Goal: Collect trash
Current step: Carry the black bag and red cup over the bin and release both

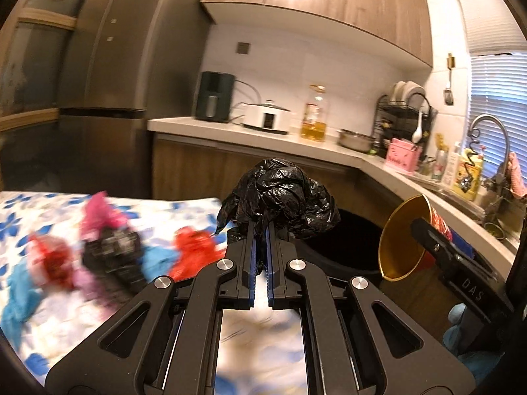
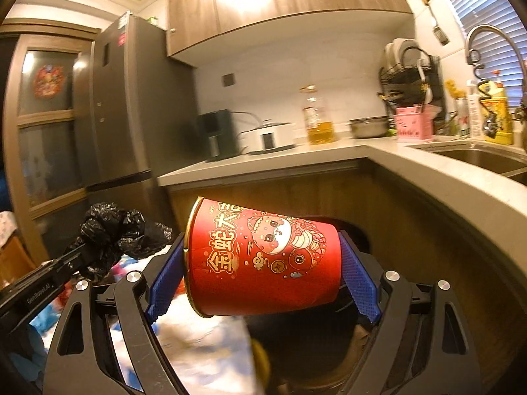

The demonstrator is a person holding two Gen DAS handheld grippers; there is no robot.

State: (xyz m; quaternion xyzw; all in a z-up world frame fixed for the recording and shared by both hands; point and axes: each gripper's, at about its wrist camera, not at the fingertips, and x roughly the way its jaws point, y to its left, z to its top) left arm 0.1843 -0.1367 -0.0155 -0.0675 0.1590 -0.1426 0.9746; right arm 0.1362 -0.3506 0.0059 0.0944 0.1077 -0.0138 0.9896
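My left gripper [image 1: 262, 227] is shut on a crumpled black plastic bag [image 1: 280, 194], held in the air above the table's far edge; the bag also shows in the right wrist view [image 2: 112, 233]. My right gripper [image 2: 262, 260] is shut on a red paper cup [image 2: 263, 260] lying on its side, mouth to the left, over a dark bin [image 2: 316, 345]. The cup's gold inside shows in the left wrist view [image 1: 405, 237], beside the bin [image 1: 346, 243]. Several crumpled red, pink, blue and black scraps [image 1: 108, 247] lie blurred on the flowered tablecloth [image 1: 42, 207].
A kitchen counter [image 2: 329, 154] curves round behind the bin with an oil bottle [image 1: 314, 115], cooker [image 1: 268, 117], pot, pink box, dish rack and sink [image 2: 477, 154]. A grey fridge [image 1: 108, 65] stands at the left.
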